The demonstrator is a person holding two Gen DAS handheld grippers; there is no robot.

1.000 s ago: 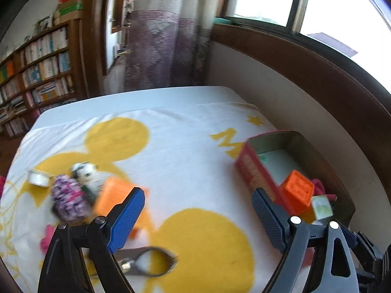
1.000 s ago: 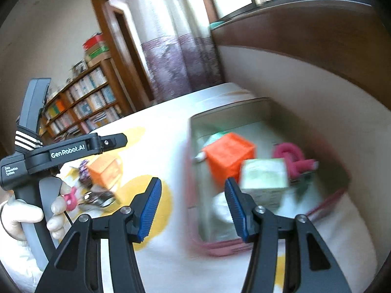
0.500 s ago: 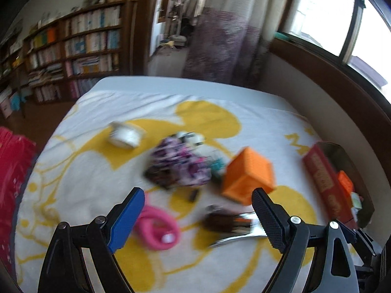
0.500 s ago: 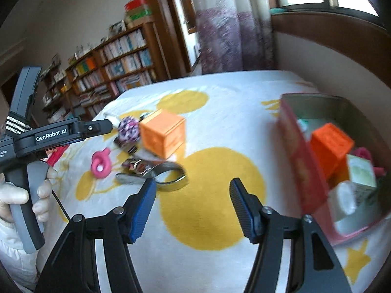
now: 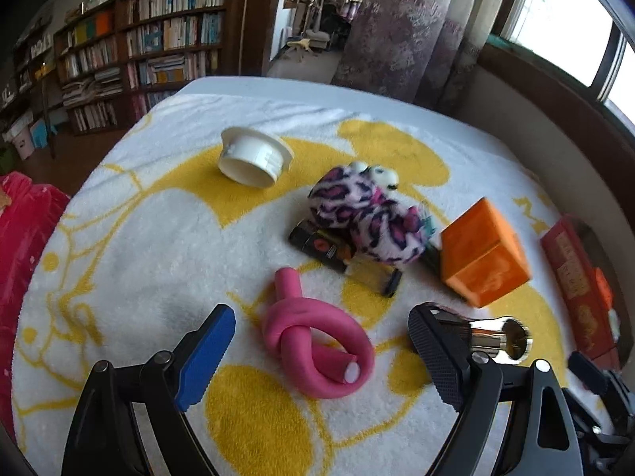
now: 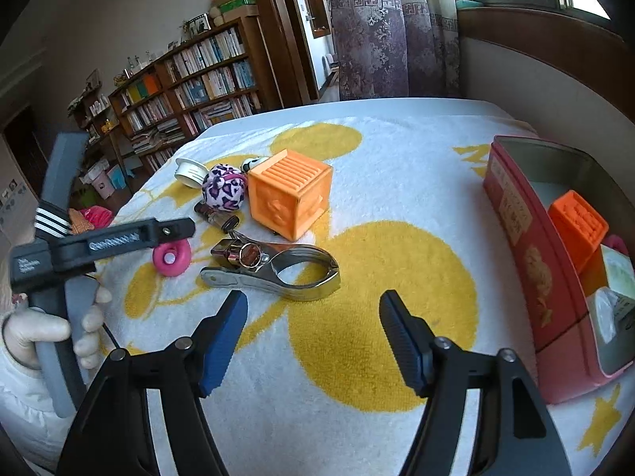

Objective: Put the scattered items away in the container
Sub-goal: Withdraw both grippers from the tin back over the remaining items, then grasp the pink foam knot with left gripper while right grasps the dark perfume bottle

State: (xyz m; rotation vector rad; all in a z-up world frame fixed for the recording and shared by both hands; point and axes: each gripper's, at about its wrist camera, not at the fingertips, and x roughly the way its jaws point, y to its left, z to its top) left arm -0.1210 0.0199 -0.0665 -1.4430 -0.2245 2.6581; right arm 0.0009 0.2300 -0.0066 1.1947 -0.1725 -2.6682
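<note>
A pink knotted foam tube (image 5: 317, 345) lies on the white and yellow blanket, between and just ahead of my left gripper's (image 5: 321, 357) wide, open fingers, untouched. Beyond it are a leopard plush (image 5: 365, 214), a dark small bottle (image 5: 321, 246), an orange cube (image 5: 482, 256) and a white cup (image 5: 254, 158). My right gripper (image 6: 313, 337) hovers above the blanket, its jaws opening with nothing between them. A shiny metal clip (image 6: 274, 269) lies just ahead of it. The red tin (image 6: 524, 238) stands at the right with an orange block (image 6: 579, 222) and pale items inside.
A gloved hand (image 6: 35, 333) holds the left tool at the left edge of the right wrist view. A red cushion (image 5: 24, 238) lies off the blanket's left side. Bookshelves (image 5: 151, 51), a curtain (image 6: 377, 39) and a wooden window ledge surround the bed.
The left view swung away from the tin to the scattered items and came down close to the pink knot. The right gripper left the tin, moved over the blanket, and its jaws widened.
</note>
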